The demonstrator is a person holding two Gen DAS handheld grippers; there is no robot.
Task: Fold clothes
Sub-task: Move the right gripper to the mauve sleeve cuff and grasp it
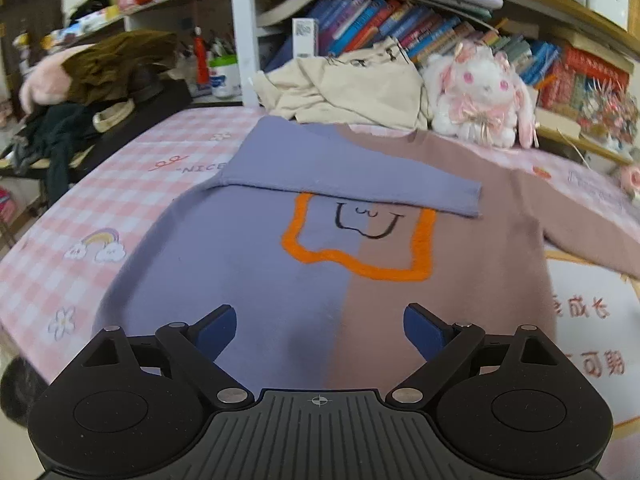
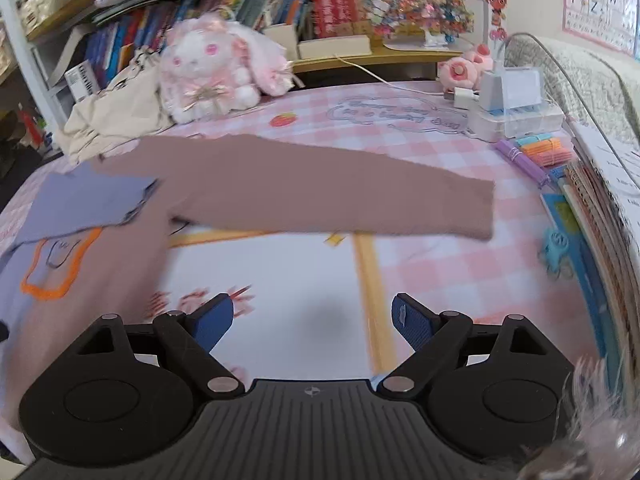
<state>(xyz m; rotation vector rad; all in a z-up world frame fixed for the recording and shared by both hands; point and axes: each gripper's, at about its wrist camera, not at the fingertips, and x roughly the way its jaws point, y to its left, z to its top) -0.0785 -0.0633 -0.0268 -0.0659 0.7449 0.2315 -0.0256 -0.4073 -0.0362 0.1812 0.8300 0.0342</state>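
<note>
The room is evenly and softly lit, with no harsh glare; my left view is a touch dimmer, darkest at its left edge. Under my right gripper (image 2: 312,320) a faint round shadow (image 2: 334,318) falls on the tablecloth (image 2: 400,140), and a similar soft one sits on the sweater (image 1: 248,256) in my left view. Fisheye bending curves the bookshelves (image 1: 400,28) and darkens the corners. My right view smears with motion blur, strongest along the sweater's edge and lower right.

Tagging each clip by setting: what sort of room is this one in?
Probably a child's bedroom or study at home. A pink checked cloth printed with cartoons covers the surface, a plush rabbit sits at the back, and crowded bookshelves stand behind it.
</note>
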